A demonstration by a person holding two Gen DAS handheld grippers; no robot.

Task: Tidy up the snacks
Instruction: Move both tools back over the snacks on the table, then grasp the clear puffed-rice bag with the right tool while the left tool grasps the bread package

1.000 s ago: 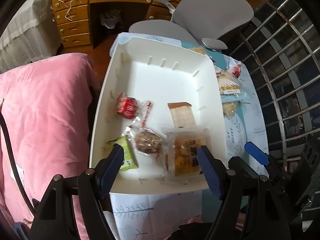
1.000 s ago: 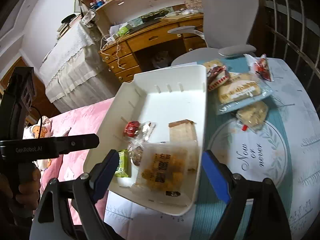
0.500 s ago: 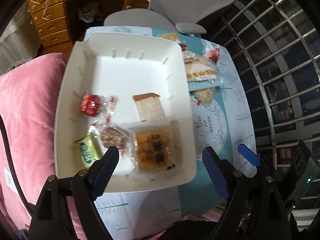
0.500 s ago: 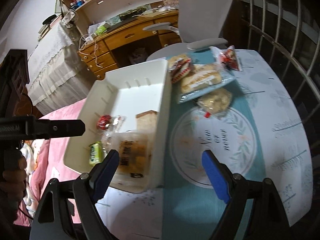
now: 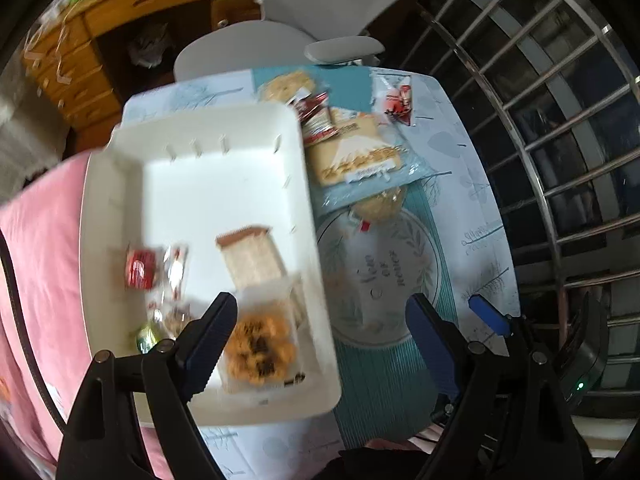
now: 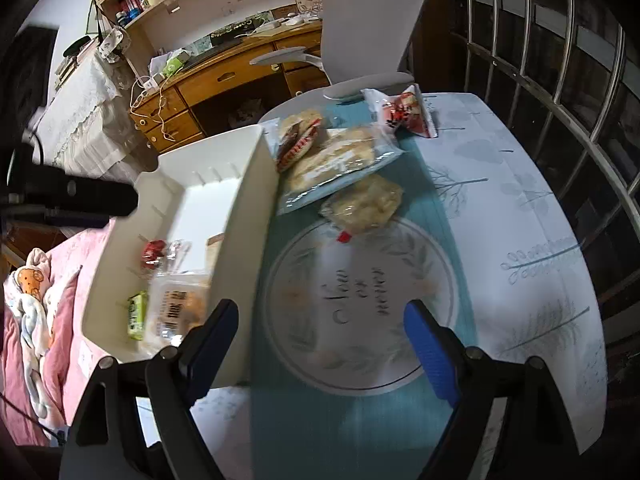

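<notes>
While both hands hang over the table point(image 6: 520, 208) with nothing in them, the left gripper point(image 5: 320, 336) has just been spreading its jaws with nothing between them, and the right gripper point(image 6: 320, 340) stands wide and empty too. The white bin point(image 5: 192, 128) already holds a few packets. Just beside its right wall lies the pile yet to go in: the big flat cracker bag point(image 6: 340, 164), a small round cookie pouch point(image 6: 366, 202) nearest the grippers, and a red-and-white packet point(image 6: 408, 114) farther back. All look light, crinkly, slippery and crushable, so I'd pinch a sealed edge. The big bag's long axis runs slantwise, from the bin's wall toward the far right.
</notes>
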